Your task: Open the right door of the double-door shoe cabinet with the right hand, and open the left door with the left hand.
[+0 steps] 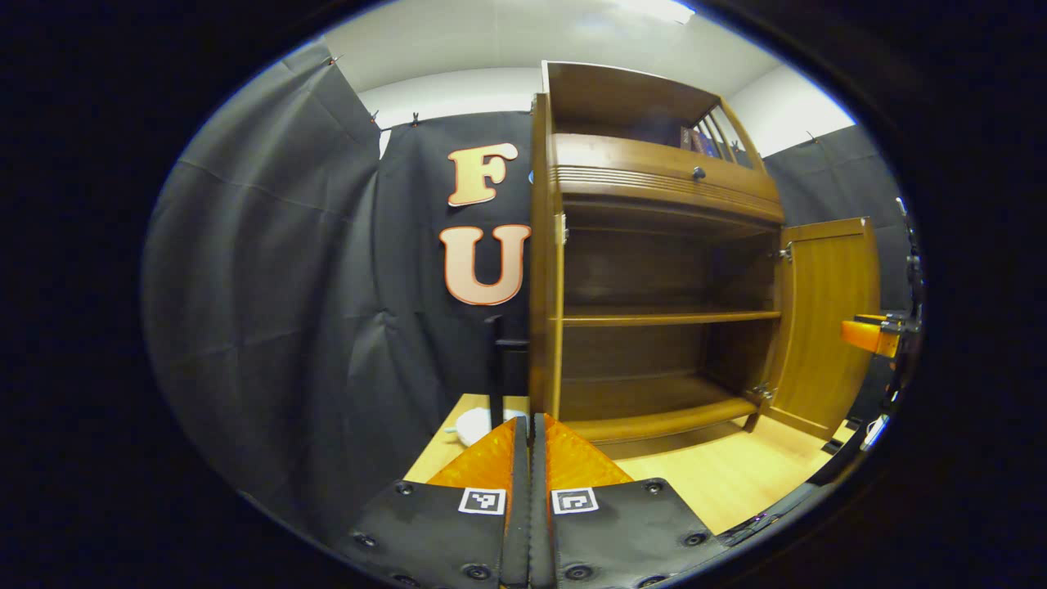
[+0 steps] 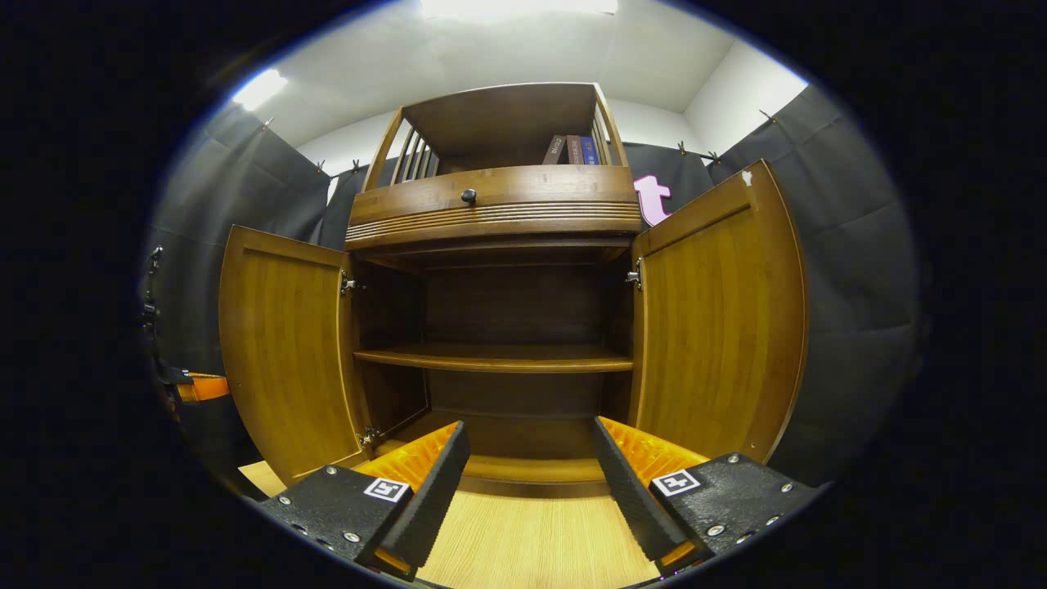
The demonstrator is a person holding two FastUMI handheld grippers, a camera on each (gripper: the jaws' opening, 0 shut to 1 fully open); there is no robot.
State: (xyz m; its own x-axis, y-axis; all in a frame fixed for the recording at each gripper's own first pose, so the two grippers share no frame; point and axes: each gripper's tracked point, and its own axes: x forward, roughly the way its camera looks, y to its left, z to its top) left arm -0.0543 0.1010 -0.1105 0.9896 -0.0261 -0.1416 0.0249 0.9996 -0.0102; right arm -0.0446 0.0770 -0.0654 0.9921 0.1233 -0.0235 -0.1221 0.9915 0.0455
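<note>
Both doors hang wide: left door [image 2: 282,352] at frame left, right door [image 2: 720,327] at frame right. My right gripper [image 2: 527,478] gapes empty; my left gripper [image 1: 532,483] is pinched together beside the left door's edge. I could bump it.

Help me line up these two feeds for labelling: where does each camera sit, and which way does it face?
Left gripper view: rides the left gripper, fingers together, facing the left door's edge and obliquely into the shoe cabinet; the other gripper shows at far right.
Right gripper view: rides the right gripper, fingers apart, facing squarely into the cabinet between the left door and the right door.
Shared: the shelf, drawer knob, both open doors.
</note>
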